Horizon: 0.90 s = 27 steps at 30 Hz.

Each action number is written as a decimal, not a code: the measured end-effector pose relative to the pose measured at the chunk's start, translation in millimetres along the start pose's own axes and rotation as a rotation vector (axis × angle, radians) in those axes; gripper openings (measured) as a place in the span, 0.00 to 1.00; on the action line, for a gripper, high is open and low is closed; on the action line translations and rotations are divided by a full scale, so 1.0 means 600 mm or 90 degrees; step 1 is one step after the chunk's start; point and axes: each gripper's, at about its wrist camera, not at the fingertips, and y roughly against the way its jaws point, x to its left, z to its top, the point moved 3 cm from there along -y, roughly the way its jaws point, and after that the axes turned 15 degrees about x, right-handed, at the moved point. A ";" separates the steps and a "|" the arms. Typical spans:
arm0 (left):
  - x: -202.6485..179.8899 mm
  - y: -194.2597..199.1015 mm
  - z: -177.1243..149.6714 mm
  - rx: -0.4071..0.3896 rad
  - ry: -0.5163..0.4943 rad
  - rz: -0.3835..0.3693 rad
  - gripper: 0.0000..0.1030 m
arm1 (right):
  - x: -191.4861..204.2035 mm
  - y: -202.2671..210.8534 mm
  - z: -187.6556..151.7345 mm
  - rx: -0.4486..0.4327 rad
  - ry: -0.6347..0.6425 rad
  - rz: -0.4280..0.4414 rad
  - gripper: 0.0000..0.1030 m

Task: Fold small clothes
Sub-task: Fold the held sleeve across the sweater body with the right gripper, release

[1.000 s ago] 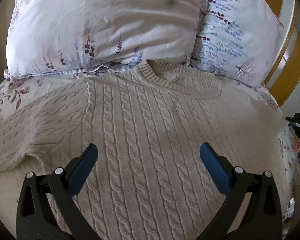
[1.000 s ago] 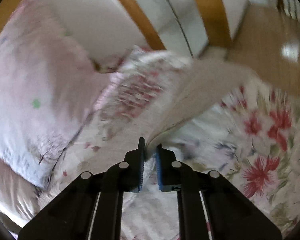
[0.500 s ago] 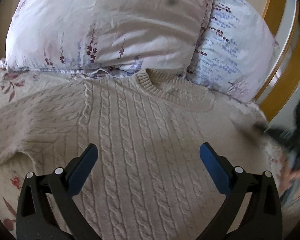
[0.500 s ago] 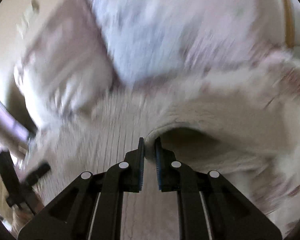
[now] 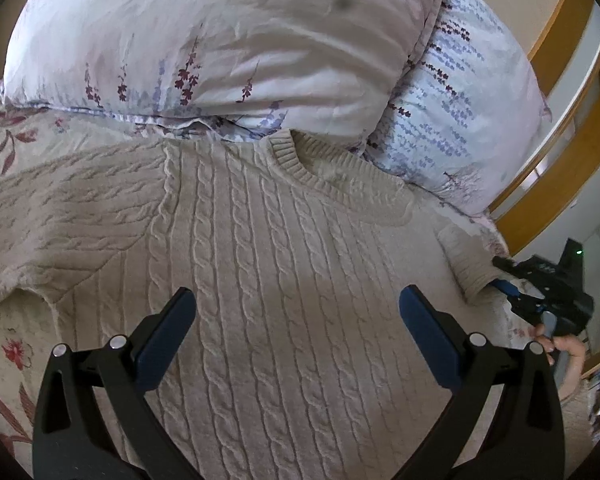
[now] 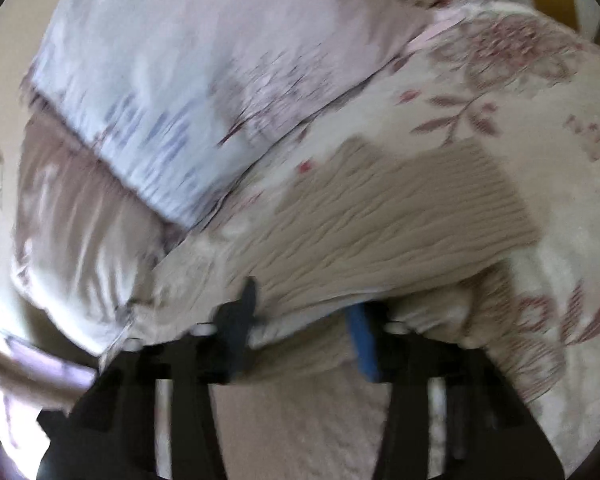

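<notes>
Hovering low over the chest of a cream cable-knit sweater (image 5: 268, 264), the left tongs (image 5: 296, 320) stand spread wide, blue pads well apart and nothing between them. Sweater lies face up and flat on the bed, hem toward the camera, ribbed collar (image 5: 332, 176) at the far end. Left sleeve (image 5: 60, 220) stretches out sideways across the floral bedsheet (image 5: 8, 356).

Right side of the left wrist view: the right sleeve (image 5: 466, 264) is folded in toward the body, its cuff end just at the tip of the right tongs (image 5: 516, 290). A hand (image 5: 560, 344) grips that black tool from behind. Whether the tip touches the cuff cannot be told from this angle.

Right wrist view is blurred by motion. The right tongs (image 6: 306, 320) appear parted: dark pad on one side, blue pad on the other, a clear gap showing between them. Knit fabric (image 6: 380, 232) lies draped just ahead of and over the fingertips, but no pinch on it can be made out. Beyond it, more of the floral bedsheet (image 6: 480, 108).

Farther back, two pillows butt against the sweater's shoulders: a pale pink one with purple sprigs (image 5: 220, 36) behind the collar, and a light blue patterned one (image 5: 468, 92) to its right. A wooden bed frame (image 5: 556, 184) curves past the blue pillow at the far right.
</notes>
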 end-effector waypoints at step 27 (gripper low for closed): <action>0.036 -0.037 0.014 0.100 0.170 -0.195 0.67 | 0.100 -0.051 -0.126 0.151 0.096 0.140 0.50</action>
